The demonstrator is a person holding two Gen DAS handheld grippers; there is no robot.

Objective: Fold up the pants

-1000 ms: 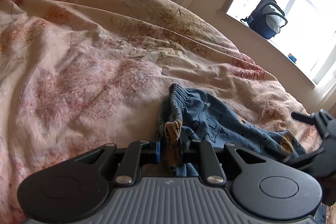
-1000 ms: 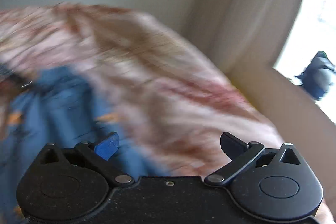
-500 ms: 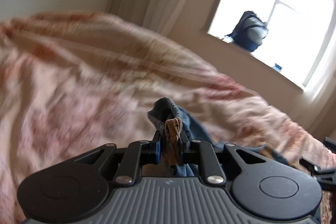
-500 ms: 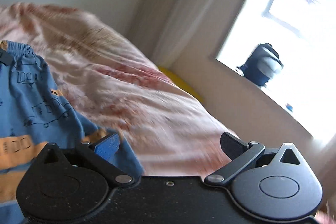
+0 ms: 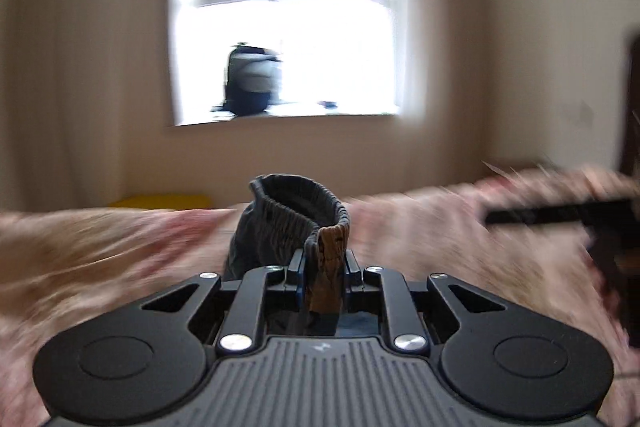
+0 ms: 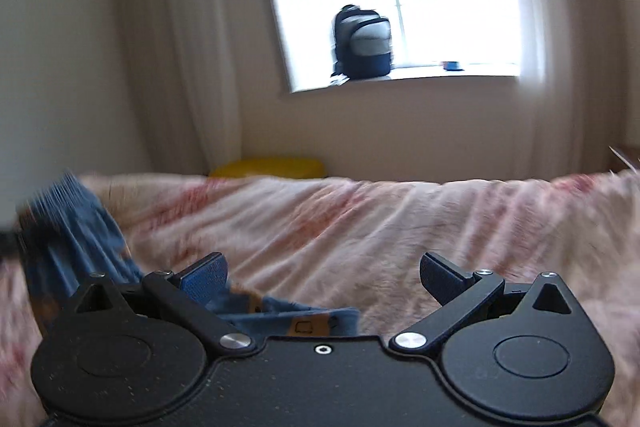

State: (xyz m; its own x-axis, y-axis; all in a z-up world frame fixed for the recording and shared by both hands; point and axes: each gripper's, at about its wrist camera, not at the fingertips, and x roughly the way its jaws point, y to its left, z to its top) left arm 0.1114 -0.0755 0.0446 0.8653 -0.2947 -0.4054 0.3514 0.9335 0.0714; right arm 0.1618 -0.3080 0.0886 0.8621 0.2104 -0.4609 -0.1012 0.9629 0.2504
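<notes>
Where the left wrist view shows the left gripper clamped on the elastic waistband of the blue pants above the bed, only the right wrist view shows the right gripper, fingers wide apart, holding nothing, pants trailing at its left.

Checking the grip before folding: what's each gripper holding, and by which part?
Left gripper pinches the pants at the elastic waistband; right gripper is open, holding nothing.
</notes>
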